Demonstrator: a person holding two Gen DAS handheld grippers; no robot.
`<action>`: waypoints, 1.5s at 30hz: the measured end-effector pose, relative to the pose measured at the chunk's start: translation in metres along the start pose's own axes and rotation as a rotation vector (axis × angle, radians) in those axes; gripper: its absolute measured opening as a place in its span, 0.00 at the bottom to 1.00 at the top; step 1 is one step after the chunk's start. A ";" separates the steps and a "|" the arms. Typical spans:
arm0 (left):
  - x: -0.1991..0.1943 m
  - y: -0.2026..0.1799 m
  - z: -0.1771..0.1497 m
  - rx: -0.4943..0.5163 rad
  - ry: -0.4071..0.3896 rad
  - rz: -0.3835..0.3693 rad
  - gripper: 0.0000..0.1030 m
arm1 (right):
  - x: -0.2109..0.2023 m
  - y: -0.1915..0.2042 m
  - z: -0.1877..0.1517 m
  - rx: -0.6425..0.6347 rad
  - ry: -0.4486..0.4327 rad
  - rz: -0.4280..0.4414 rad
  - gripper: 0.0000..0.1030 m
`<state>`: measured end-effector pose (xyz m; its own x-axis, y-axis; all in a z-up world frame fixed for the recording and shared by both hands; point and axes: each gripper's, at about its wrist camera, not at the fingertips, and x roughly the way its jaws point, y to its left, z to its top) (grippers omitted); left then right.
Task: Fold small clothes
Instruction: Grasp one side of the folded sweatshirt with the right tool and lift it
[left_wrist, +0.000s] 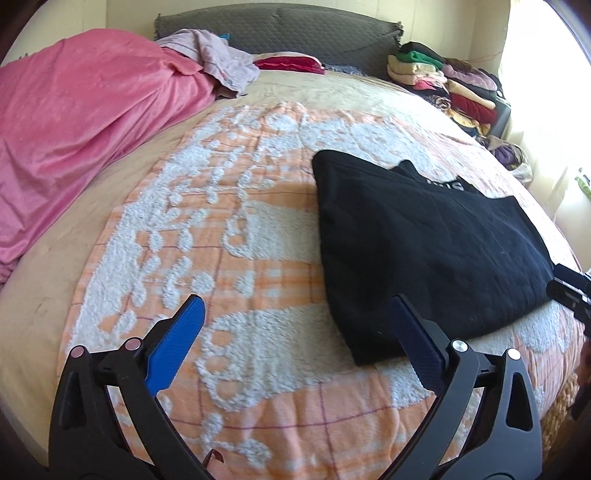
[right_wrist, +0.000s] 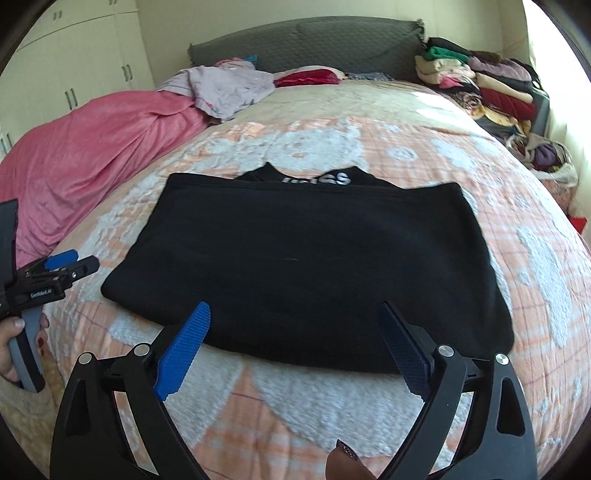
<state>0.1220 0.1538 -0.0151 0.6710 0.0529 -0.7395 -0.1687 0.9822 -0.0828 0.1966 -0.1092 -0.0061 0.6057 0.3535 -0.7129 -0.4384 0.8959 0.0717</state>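
Hovering over the bed (right_wrist: 535, 258), I hold a claw in each hand, both tilted down toward the patterned orange-and-white bedspread (left_wrist: 258, 258). My right claw (right_wrist: 295, 347) has its blue pads spread wide with nothing between them; the pads are clear of the fabric, poised just above the near edge of the black garment (right_wrist: 303, 251). My left claw (left_wrist: 295, 339) is likewise wide apart and empty, its pads framing bare bedspread, with the garment's near left corner just beside its right pad.

That black garment lies folded flat into a broad rectangle, near the bed's near edge. A second layer peeks out along its far edge, showing part of some white lettering (right_wrist: 321, 179) that I cannot read in full.

From the right wrist view I see my left hand (right_wrist: 14, 339) at the left edge, wrapped around the grey handle of its claw, well off the garment's left side.

Toward the bed's left side a pink blanket (left_wrist: 74, 122) lies heaped, with a pale lilac cloth (left_wrist: 218, 59) crumpled at its far end. A red cushion (left_wrist: 288, 61) rests against the grey headboard (left_wrist: 295, 33). At the far right corner sits a stack of folded clothes (right_wrist: 480, 85).
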 end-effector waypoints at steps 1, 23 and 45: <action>0.000 0.002 0.001 -0.006 -0.001 0.001 0.91 | 0.003 0.009 0.002 -0.022 0.000 0.009 0.89; 0.060 0.005 0.084 -0.055 0.070 -0.038 0.91 | 0.075 0.145 -0.018 -0.458 0.068 -0.023 0.89; 0.122 0.018 0.103 -0.264 0.167 -0.291 0.90 | 0.071 0.143 0.003 -0.418 -0.190 -0.035 0.12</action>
<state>0.2750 0.1967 -0.0384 0.5953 -0.2714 -0.7563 -0.1830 0.8707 -0.4565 0.1791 0.0451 -0.0446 0.7184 0.4033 -0.5668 -0.6226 0.7362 -0.2654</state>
